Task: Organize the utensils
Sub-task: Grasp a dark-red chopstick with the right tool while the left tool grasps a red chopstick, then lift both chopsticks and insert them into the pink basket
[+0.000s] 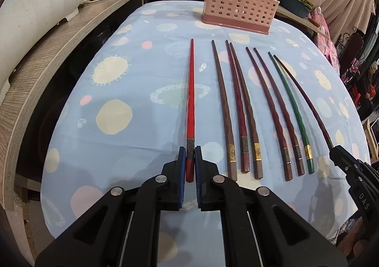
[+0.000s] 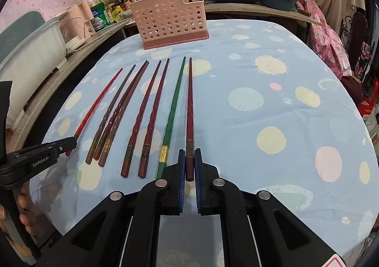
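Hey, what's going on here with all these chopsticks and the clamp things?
A person is tidying chopsticks with a handheld gripper in each hand. The left gripper is closed on the thick end of the red chopstick, and the right gripper on the dark maroon chopstick. Both lie on the blue tablecloth. Six others lie between them. The pink holder waits behind.

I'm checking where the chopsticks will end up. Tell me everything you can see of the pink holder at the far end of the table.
The pink utensil holder is a boxy container of what looks like plastic. Its walls are pale pink and pierced with rows of round holes, above a darker pink solid base. The top rim steps down with a notch toward one end. It stands upright on the blue patterned tablecloth, beyond the chopstick tips and apart from them. Its inside is not visible.
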`<state>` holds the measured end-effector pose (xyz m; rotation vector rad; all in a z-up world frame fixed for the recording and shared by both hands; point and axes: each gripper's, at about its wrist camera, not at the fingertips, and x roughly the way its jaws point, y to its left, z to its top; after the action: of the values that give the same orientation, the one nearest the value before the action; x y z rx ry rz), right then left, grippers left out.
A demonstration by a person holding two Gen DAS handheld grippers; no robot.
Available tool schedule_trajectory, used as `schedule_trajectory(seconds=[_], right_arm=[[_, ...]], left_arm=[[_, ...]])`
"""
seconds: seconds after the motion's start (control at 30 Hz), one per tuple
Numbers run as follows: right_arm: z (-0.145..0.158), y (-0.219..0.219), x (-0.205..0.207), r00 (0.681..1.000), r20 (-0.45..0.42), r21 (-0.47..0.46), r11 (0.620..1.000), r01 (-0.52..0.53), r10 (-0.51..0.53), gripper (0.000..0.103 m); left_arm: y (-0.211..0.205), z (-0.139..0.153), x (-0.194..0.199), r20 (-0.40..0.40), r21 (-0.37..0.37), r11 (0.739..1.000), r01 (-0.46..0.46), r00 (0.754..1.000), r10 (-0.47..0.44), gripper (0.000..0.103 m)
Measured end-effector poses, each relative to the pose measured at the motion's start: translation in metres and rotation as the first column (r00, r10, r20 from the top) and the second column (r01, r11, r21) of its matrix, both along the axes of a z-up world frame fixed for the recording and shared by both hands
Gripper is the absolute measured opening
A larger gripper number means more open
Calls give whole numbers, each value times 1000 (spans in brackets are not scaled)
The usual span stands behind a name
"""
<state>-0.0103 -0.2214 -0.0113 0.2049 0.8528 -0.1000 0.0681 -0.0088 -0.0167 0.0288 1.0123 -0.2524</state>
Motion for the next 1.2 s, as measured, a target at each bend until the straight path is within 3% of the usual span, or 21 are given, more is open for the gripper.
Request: schedule_trajectory(seconds=[0.23,0.5,0.93,1.2], right_arm=[[38,-10,0,996,84,9,1000,27,-27,7],[92,-28,13,981,184,30,998,62,-67,7],[162,-46,61,943,326,8,998,70,-69,7],[190,-65,82,918,382,67,994,84,-104,7]], left_arm=[[7,29,1,47,-33,999,-6,999,8,7],[18,83,15,149,-79,997,-19,988,31,7],[19,159,71,275,-119,992,-40,959,72,7],[14,194,106,315,-143,988,-53,944,96,7]])
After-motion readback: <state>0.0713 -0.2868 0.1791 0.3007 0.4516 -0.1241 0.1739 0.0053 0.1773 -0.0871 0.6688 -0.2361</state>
